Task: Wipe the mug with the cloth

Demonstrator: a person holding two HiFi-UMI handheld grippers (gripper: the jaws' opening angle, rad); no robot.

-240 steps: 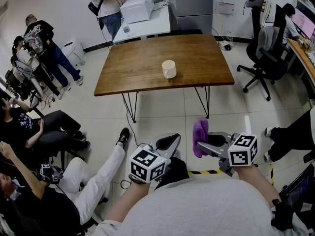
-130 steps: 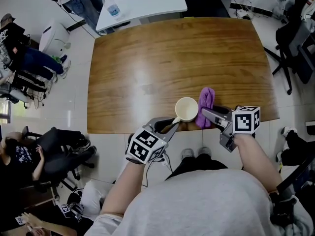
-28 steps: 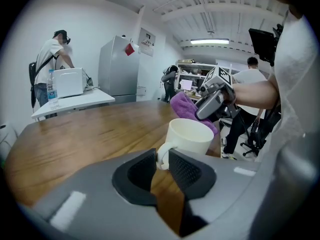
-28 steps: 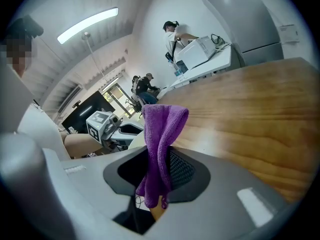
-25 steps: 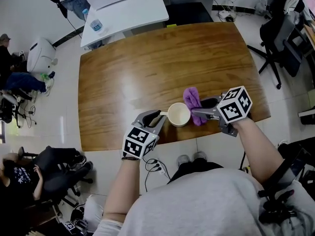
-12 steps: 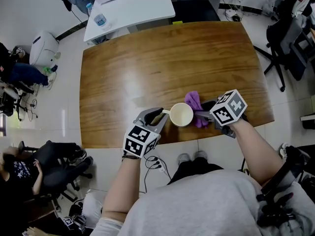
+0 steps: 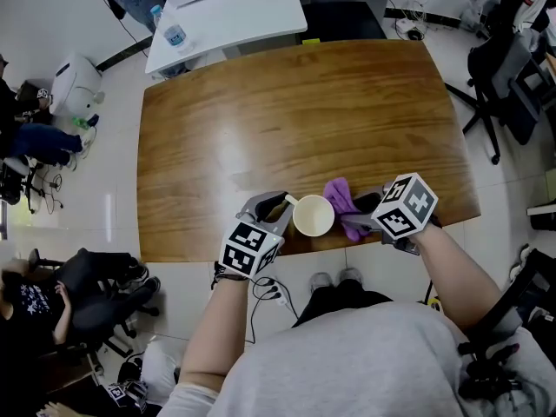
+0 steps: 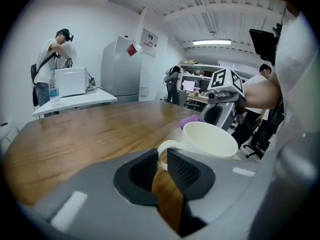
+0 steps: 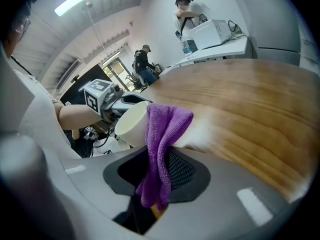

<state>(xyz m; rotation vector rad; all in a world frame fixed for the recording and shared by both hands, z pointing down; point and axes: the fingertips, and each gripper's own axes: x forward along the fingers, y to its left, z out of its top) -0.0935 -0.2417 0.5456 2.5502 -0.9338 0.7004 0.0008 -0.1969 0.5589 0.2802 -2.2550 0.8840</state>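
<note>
Shared office or lab workspace, wooden table (image 7: 287, 120) on pale tiled floor (image 7: 113, 207) at centre, white desk (image 7: 252, 11) with water bottle (image 7: 175, 35) at top, black swivel chairs (image 7: 499, 68) upper right, seated person (image 7: 52, 298) lower left, grey cabinet (image 8: 120, 69) and ceiling strip light (image 8: 211, 42) in the left gripper view.

A water bottle (image 7: 175, 35) stands on the white desk (image 7: 252, 11) beyond the wooden table (image 7: 287, 111).

Cream mug (image 7: 313, 215) at the left gripper (image 7: 276, 203); purple cloth (image 7: 339, 195) in the right gripper (image 7: 354, 213). Both grippers have grey bodies, black cross-hatched pads (image 8: 183, 170), and cubes (image 7: 250, 248) with black-and-white square markers. Beneath them is the table (image 7: 304, 102), brown with streaked wood grain.
</note>
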